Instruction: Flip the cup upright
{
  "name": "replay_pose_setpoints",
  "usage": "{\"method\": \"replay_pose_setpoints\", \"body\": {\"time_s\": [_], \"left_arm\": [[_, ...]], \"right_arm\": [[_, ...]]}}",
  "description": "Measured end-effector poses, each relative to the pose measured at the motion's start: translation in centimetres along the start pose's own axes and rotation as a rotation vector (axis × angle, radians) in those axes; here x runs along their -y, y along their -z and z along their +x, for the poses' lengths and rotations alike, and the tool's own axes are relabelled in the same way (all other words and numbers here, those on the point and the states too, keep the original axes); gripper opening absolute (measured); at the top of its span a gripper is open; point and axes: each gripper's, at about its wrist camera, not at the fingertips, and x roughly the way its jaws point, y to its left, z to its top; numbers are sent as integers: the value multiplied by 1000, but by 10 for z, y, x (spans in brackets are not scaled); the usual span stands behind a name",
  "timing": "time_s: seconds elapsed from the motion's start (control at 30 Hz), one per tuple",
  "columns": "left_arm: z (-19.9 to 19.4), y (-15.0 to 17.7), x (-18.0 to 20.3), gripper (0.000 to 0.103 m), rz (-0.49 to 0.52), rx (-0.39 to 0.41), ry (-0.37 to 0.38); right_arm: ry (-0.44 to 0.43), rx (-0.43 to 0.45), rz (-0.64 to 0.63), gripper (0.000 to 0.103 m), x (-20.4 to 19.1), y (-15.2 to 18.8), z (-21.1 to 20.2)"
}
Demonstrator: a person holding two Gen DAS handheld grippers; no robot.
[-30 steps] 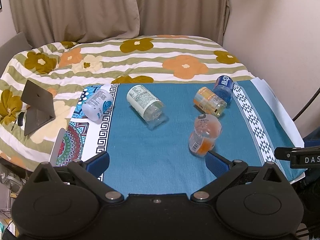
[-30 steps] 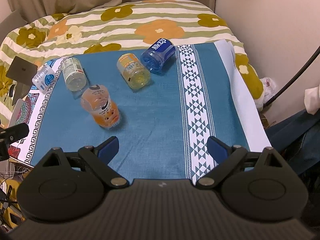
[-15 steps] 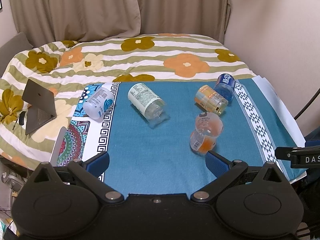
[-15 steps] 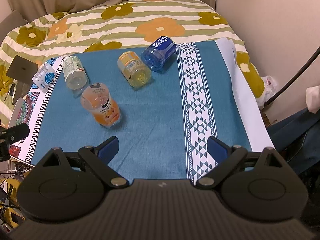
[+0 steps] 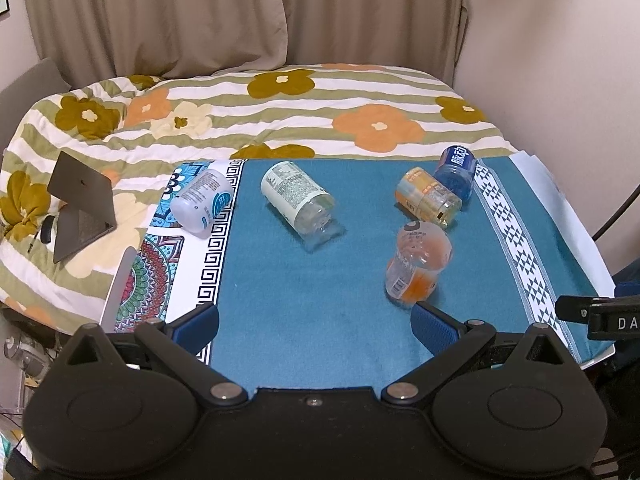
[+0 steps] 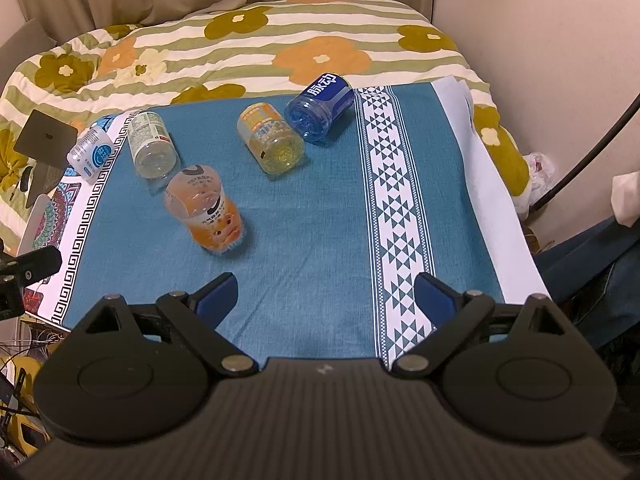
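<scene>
Cups (image 6: 204, 212) toppled; grippers (image 6: 325, 300) agape

Left wrist: above near-left edge, facing forward-down.
Right wrist: above near-right edge, facing forward-down.
Shared: blue cloth (image 5: 304, 280), bed (image 6: 280, 40).

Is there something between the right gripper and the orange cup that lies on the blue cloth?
Nothing visible. Only bare blue cloth lies between the open right gripper and the orange cup, which is ahead and to the left. The other cups lie beyond it.
</scene>
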Motion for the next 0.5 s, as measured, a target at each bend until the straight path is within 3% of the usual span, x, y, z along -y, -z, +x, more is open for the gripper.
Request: {"method": "replay_pose_setpoints", "body": {"time_s": [0.5], "left_arm": [[3, 0, -5, 103, -31, 6, -3]], "right_arm": [[2, -4, 4, 103, -2, 0, 0]]}}
